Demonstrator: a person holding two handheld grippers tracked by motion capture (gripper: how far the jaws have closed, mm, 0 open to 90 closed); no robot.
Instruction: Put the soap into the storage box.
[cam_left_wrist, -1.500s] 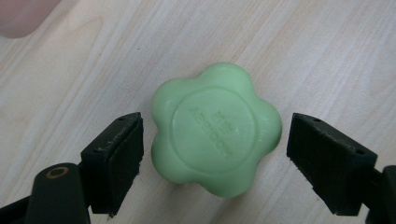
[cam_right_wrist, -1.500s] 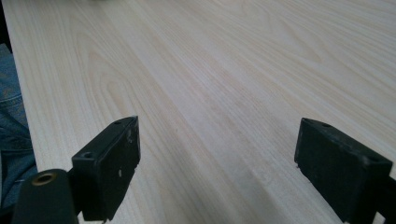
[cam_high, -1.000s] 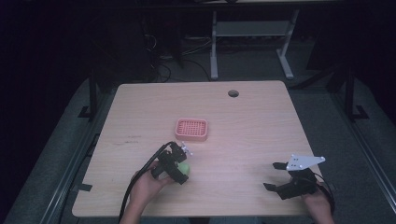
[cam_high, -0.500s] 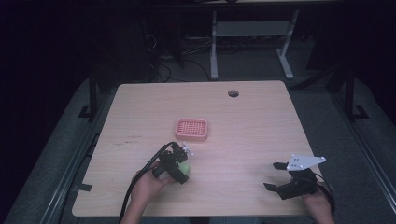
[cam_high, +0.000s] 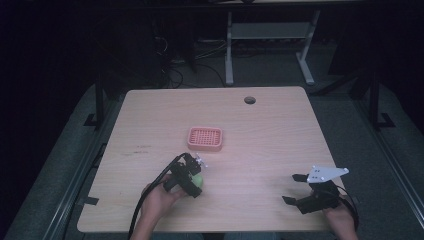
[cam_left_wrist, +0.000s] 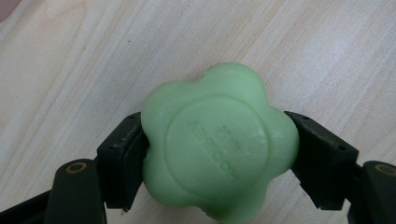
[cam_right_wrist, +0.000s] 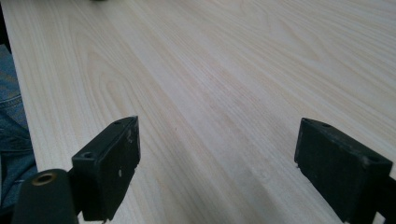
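A pale green is shown by the flower-shaped soap (cam_left_wrist: 219, 147), which is pressed between the black jaws of the left gripper (cam_high: 192, 176), and faint raised lettering of the same green is carried on its face. A salmon pink is worn by the soap dish (cam_high: 205, 139), whose top is patterned with a regular grid of small holes, while the table (cam_high: 280, 130) is finished in light wood with fine streaked grain. The right gripper (cam_high: 296, 189) is black and is topped by a light grey three-cornered plate.
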